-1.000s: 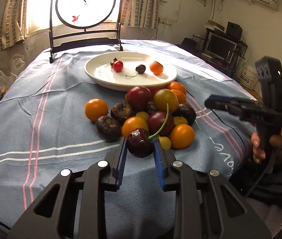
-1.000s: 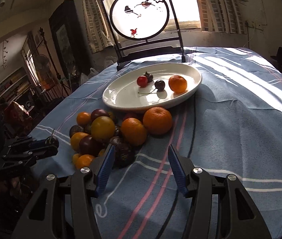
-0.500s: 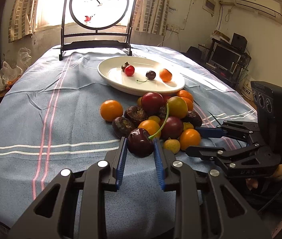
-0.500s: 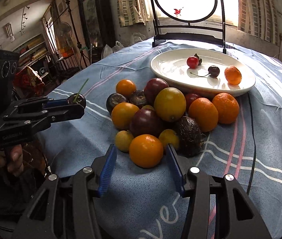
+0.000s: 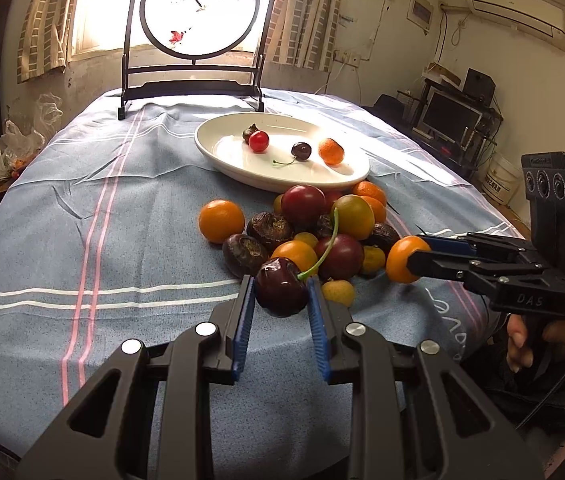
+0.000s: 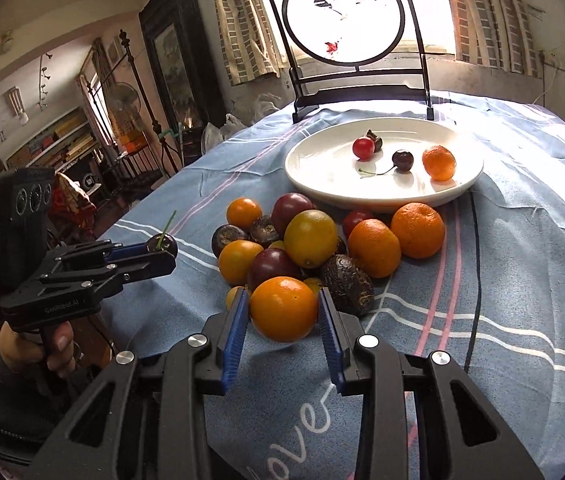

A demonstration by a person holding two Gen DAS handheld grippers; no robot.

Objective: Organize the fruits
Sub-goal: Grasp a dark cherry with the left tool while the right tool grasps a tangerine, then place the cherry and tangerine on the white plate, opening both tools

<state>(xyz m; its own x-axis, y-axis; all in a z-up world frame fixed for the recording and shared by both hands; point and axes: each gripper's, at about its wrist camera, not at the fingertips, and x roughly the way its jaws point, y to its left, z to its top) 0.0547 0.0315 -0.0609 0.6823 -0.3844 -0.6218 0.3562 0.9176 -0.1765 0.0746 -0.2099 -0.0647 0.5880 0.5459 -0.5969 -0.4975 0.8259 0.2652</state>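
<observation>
Cherry in left claw — orange in right claw

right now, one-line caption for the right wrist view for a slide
Right gripper closes on a round orange fruit beside the white oval plate.

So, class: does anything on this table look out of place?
Yes: most fruit lies heaped on the tablecloth beside the white plate, which holds only four pieces. Nothing looks spilled or broken.
</observation>
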